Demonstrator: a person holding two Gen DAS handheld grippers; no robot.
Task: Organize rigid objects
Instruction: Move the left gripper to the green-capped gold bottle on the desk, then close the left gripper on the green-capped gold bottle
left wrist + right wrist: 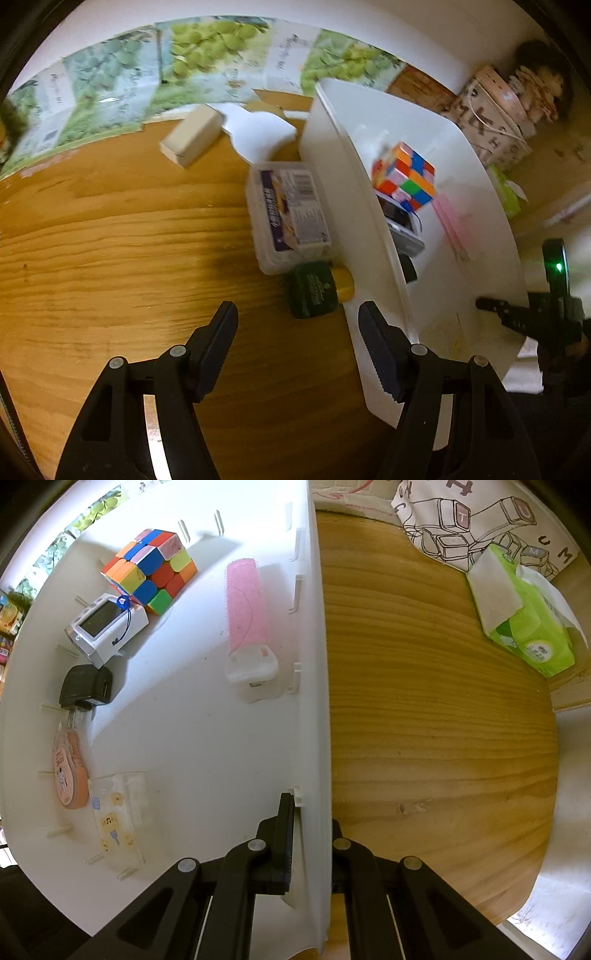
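Firmly, right gripper [312, 834] pinches bin wall [314, 701]; left gripper [299, 332] hovers, jaws apart.

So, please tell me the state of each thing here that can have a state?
left gripper: open, holding nothing
right gripper: shut on the white bin's wall
white bin: open-topped, holding items
tissue pack: opened, tissue sticking out
clear plastic box: lid on

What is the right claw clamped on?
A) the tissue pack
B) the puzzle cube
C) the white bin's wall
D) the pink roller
C: in the right wrist view the right claw has one finger inside and one outside the white bin wall, shut on it, while the cube lies loose inside.
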